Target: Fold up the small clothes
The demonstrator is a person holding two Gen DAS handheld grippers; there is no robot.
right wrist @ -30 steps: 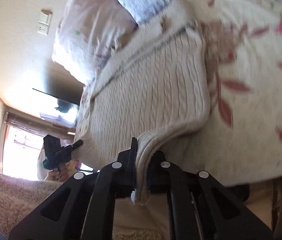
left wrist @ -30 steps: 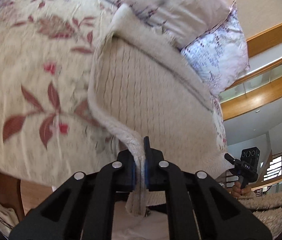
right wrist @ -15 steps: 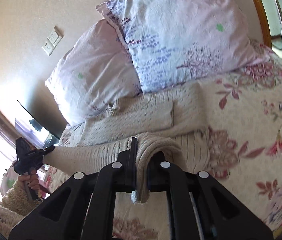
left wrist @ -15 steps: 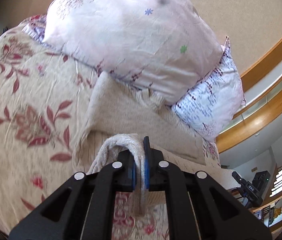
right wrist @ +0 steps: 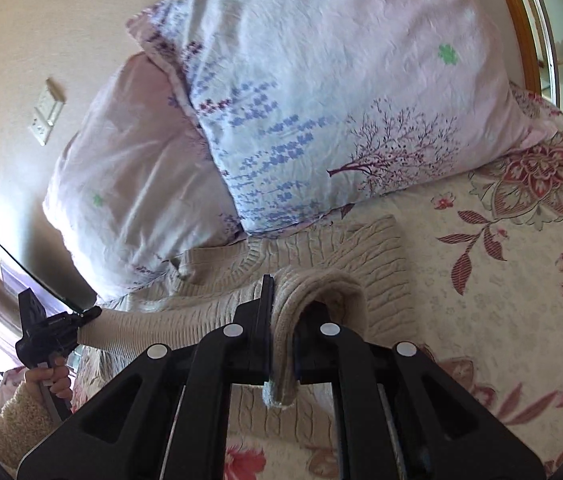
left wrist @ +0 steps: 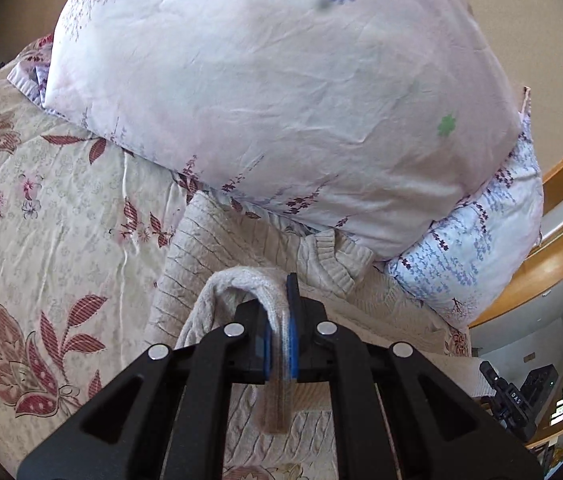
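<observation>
Fold in hand: both tools, left (left wrist: pixel 277 320) and right (right wrist: pixel 281 320), clamp sweater (left wrist: pixel 217 248) hem; next, lay it at collar, release.

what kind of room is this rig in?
Most likely a bedroom: two pillows lean against the wall at the head of a bed with a floral bedspread, and a cream knit sweater lies on it.

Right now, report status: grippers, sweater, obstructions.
Left gripper and right gripper both shut on sweater hem. Hem lifted over sweater body on bedspread. Pillows sit directly ahead, overlapping collar.
</observation>
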